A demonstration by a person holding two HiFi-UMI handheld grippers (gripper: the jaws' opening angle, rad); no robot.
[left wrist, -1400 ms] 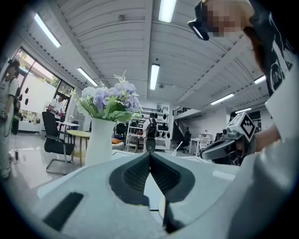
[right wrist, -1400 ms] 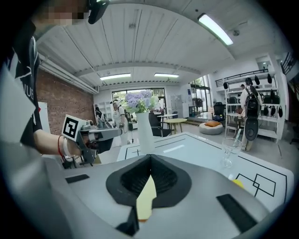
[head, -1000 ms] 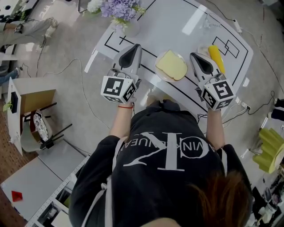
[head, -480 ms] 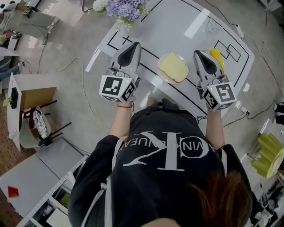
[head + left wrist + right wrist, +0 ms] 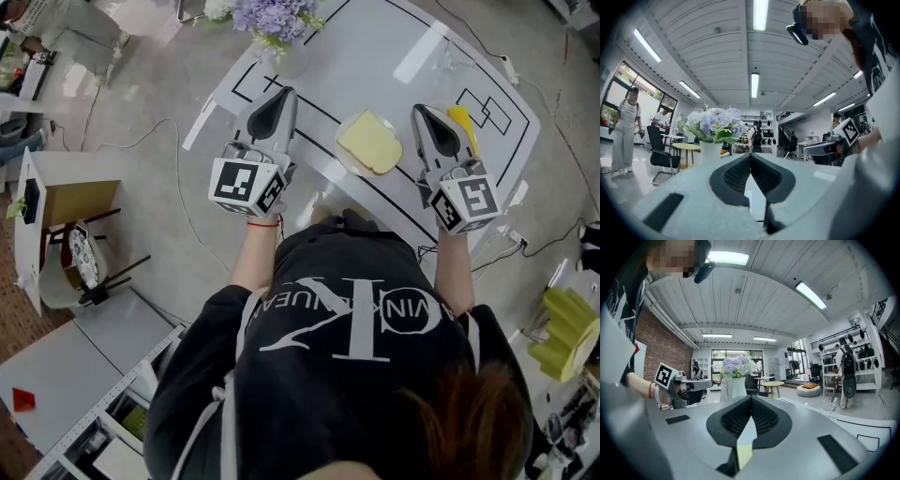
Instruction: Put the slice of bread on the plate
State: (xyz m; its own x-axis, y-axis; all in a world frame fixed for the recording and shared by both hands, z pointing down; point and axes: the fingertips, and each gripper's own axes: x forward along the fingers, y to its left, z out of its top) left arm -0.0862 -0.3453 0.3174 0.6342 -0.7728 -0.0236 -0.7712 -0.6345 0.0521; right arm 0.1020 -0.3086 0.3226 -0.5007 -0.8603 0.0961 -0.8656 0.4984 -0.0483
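- The person's dark shirt fills the bottom of the head view, with 2 forearms reaching up the frame.
- The left gripper [image 5: 279, 97], left of centre, has its jaws pressed together on nothing.
- The right gripper [image 5: 422, 112], right of centre, is likewise closed and empty.
- Between the 2, the slice of bread [image 5: 370, 142] lies on the plate [image 5: 343, 156] on the white surface [image 5: 375, 56].
- A yellow object [image 5: 461, 120] sits just beyond the right gripper.
- Purple flowers [image 5: 274, 14] stand at the top edge.

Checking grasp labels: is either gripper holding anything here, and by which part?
Nothing is held. The left gripper and right gripper are both shut and empty; the bread slice lies untouched between them.
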